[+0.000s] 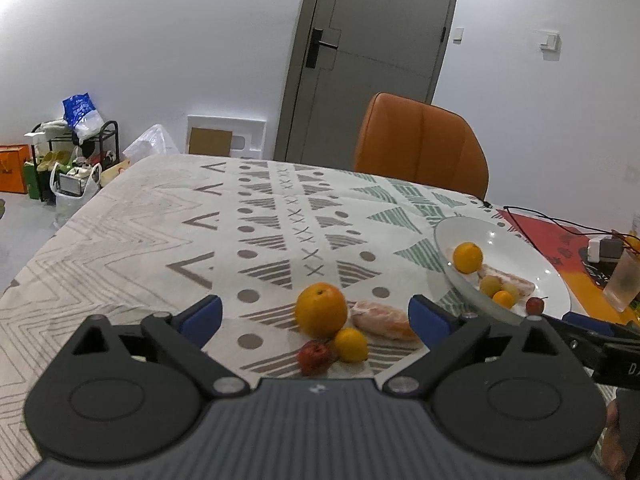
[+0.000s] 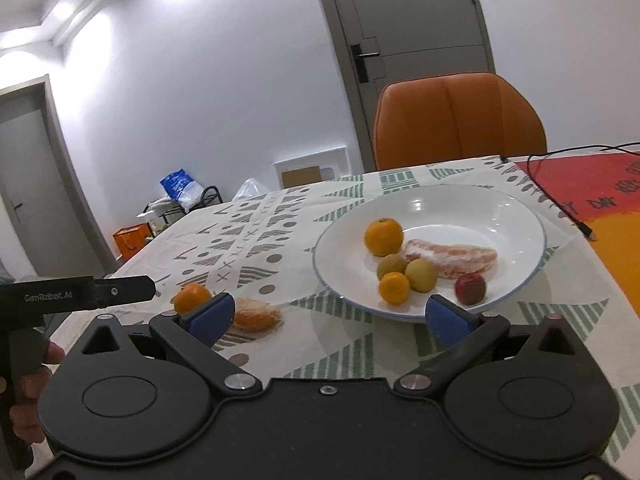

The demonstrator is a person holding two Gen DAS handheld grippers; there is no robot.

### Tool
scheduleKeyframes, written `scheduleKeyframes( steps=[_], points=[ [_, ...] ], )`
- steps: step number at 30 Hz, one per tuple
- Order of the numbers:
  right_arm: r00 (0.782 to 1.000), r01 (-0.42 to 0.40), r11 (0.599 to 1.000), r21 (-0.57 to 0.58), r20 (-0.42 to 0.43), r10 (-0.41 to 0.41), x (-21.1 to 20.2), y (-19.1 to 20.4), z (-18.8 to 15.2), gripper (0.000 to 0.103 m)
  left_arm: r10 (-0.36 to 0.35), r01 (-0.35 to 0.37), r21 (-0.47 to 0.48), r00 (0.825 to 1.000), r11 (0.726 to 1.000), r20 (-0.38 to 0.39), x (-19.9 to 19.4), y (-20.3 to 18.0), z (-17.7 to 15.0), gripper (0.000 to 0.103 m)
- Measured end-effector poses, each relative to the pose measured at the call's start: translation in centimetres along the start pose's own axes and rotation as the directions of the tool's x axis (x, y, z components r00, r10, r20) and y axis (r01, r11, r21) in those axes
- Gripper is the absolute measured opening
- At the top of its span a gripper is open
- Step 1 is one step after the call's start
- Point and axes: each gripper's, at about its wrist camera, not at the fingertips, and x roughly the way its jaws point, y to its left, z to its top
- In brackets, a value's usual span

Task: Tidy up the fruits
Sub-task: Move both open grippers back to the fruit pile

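Observation:
In the left wrist view my left gripper (image 1: 316,312) stands open over a small group of fruit on the patterned tablecloth: a large orange (image 1: 321,310), a peeled citrus piece (image 1: 382,320), a small orange (image 1: 351,345) and a small red fruit (image 1: 314,357). None of them is gripped. The white plate (image 2: 516,216) holds an orange (image 2: 383,236), a peeled citrus piece (image 2: 456,259), two yellow-green fruits (image 2: 421,275), a small orange (image 2: 394,288) and a red fruit (image 2: 470,288). My right gripper (image 2: 328,316) is open and empty, just in front of the plate's near rim.
An orange chair (image 2: 460,120) stands at the table's far side, before a grey door. A black cable (image 2: 556,196) crosses the red-orange mat (image 2: 600,200) at the right. A clear cup (image 1: 622,280) and a power block (image 1: 604,249) sit beyond the plate.

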Motion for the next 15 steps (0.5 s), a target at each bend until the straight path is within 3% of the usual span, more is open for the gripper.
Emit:
scheduleKeyframes(
  steps=[10,15],
  points=[
    [0.999,-0.024,1.0,-0.019,-0.045,0.023,1.2,1.2,-0.6,0.103,-0.024,0.024,-0.015,0.999,1.0,-0.037,0.8,0.9,-1.3,0.098],
    [0.997,-0.04,0.999,-0.017,-0.063,0.039,1.8,1.4,-0.8,0.103,-0.007,0.006,-0.017,0.998,1.0,-0.064,1.6,1.1,-1.8,0.09]
  ],
)
